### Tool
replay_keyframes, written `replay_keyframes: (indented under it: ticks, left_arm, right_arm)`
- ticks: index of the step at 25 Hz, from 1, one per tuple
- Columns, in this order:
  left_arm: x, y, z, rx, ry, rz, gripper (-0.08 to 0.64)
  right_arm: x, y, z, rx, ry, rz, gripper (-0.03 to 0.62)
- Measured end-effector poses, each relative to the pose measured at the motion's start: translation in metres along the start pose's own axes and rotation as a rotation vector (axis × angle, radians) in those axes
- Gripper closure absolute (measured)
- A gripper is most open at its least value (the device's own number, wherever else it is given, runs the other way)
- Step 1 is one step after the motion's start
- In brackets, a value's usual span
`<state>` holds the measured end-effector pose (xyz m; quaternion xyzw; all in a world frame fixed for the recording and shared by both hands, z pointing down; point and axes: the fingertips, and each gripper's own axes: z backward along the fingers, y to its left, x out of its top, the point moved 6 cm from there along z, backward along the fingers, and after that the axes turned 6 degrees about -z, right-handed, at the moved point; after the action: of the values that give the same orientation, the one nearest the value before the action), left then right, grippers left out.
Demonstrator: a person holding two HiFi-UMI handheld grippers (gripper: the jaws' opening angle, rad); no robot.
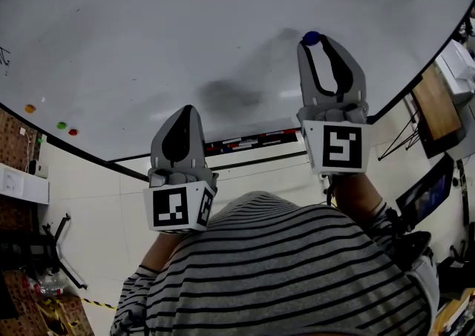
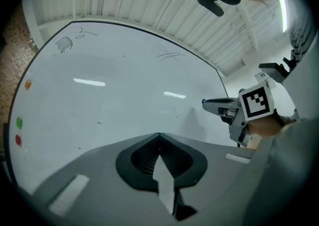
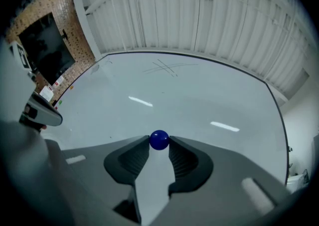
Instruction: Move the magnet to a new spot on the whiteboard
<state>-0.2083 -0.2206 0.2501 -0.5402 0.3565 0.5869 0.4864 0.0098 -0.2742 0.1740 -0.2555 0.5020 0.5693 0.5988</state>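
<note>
1. Three small coloured dots (image 1: 61,125) sit at the whiteboard's (image 1: 185,30) left edge
2. Left claw (image 1: 188,109), below the whiteboard's middle, has its jaws together with nothing in them
3. Right claw (image 1: 318,43), toward the whiteboard's right, has its jaws apart; the blue magnet (image 3: 159,139) sits on the whiteboard between their tips

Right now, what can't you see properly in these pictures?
- Head view: the blue magnet is partly hidden behind the tips of the right gripper.
- Right gripper view: the scribbles on the whiteboard are too faint to read.
- Head view: the coloured dots at the board's edge are too small to identify.
- Head view: the things on the ledge are too small to name.
</note>
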Motion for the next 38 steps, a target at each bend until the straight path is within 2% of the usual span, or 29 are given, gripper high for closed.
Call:
replay_keyframes:
  ticks: [6,12,15,21,24,29,38]
  left_arm:
    - [0.002,-0.034,0.009,-0.010,-0.002,-0.019,0.545]
    - [0.014,-0.092,0.038,-0.025,-0.036,-0.034,0.545]
    - [0.020,-0.110,0.049,-0.035,-0.051,-0.047,0.545]
    - [0.020,-0.121,0.068,0.022,-0.002,-0.056,0.545]
    - [0.025,-0.124,0.076,0.028,0.013,-0.080,0.545]
    - [0.031,-0.121,0.076,0.050,0.019,-0.055,0.545]
    - [0.018,-0.128,0.077,0.053,0.030,-0.050,0.545]
  right_arm:
    - [0.010,-0.004,0.047,0.059,0.006,-0.030,0.468]
    - [0.009,-0.025,0.112,0.076,0.029,-0.059,0.469]
    - [0.010,-0.031,0.127,0.081,0.036,-0.080,0.468]
    - [0.015,-0.030,0.139,0.111,0.040,-0.119,0.468]
    - [0.019,-0.030,0.143,0.122,0.033,-0.130,0.468]
    - [0.025,-0.030,0.141,0.139,0.025,-0.130,0.468]
    - [0.018,-0.029,0.146,0.149,0.022,-0.119,0.468]
